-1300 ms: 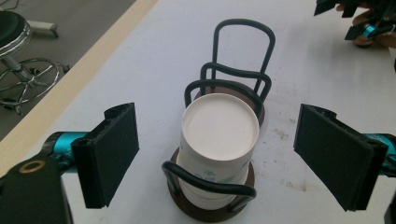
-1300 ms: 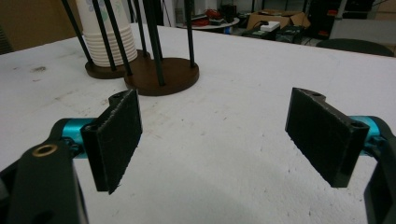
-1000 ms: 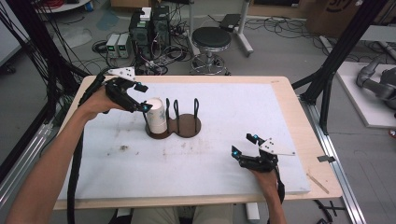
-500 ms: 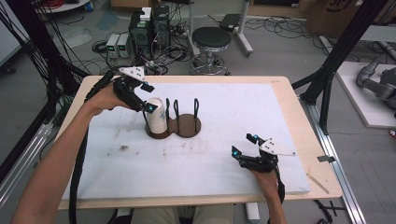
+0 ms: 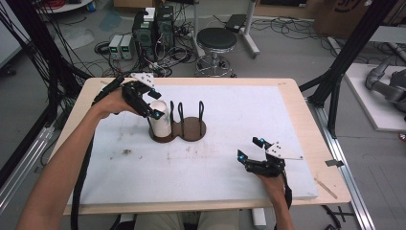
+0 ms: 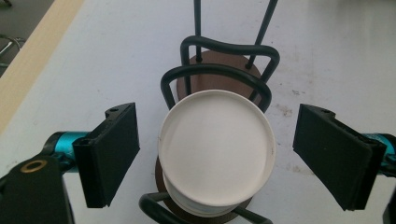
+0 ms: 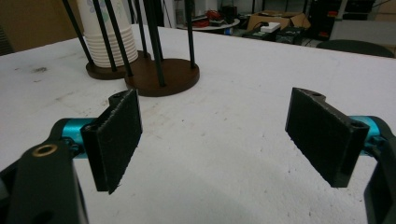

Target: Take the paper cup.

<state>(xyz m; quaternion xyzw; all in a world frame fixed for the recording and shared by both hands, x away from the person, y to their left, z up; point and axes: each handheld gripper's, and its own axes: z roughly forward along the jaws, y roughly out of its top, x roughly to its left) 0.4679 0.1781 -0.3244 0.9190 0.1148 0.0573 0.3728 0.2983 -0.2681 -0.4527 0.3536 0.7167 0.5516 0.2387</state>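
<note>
Nearest the person, the right gripper (image 5: 253, 149) rests idle on the white bench (image 5: 287, 120), jaws wide and empty. Farther off, the left gripper (image 5: 152, 106) hangs over the stack of paper cups (image 6: 215, 149) in the wire cup holder (image 5: 184, 125), jaws apart on either side of the top rim without touching. The grasp is judged not yet made; closing and lifting a cup remain.

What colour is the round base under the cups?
Dark brown, like wood. The base shows best in the right gripper view, beside the white cups.

Cup stack (image 6: 215, 149) hides its holder's base (image 6: 205, 215).
</note>
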